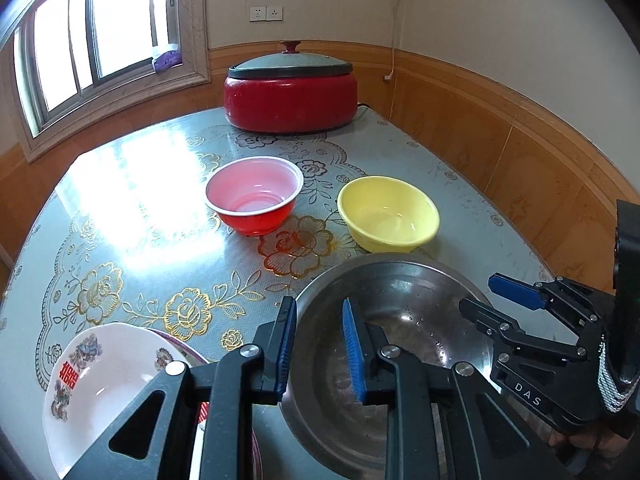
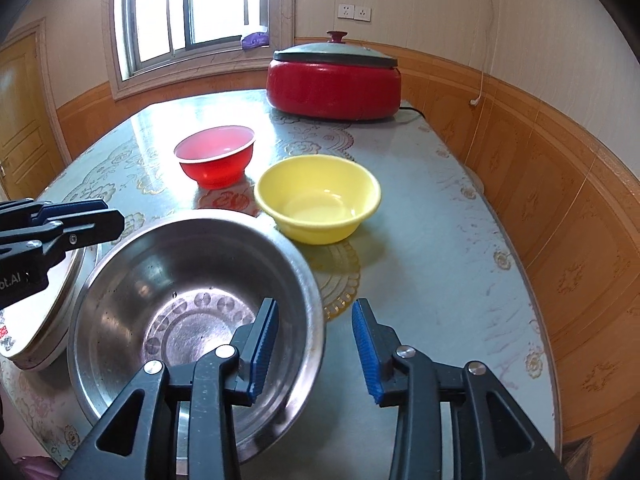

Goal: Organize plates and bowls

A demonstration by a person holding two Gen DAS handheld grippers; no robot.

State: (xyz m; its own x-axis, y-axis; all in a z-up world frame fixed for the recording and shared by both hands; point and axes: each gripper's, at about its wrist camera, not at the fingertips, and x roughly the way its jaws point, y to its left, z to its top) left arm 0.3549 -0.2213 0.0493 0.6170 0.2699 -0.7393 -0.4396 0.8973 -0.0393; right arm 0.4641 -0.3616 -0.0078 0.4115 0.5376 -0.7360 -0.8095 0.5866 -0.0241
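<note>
A steel bowl (image 1: 404, 320) (image 2: 180, 300) stands upright on the table near the front. My left gripper (image 1: 320, 344) is open with its jaws astride the bowl's left rim. My right gripper (image 2: 316, 344) is open astride the bowl's right rim; it also shows in the left wrist view (image 1: 480, 296). A red bowl (image 1: 254, 194) (image 2: 216, 156) and a yellow bowl (image 1: 388, 212) (image 2: 318, 198) stand farther back. A white patterned bowl (image 1: 96, 388) sits on plates (image 2: 44, 320) left of the steel bowl.
A red electric pot (image 1: 290, 88) (image 2: 334, 80) with a grey lid stands at the table's far edge, its cord running right. The table (image 1: 160, 240) has a glossy flowered cover. A wood-panelled wall runs close along the right side.
</note>
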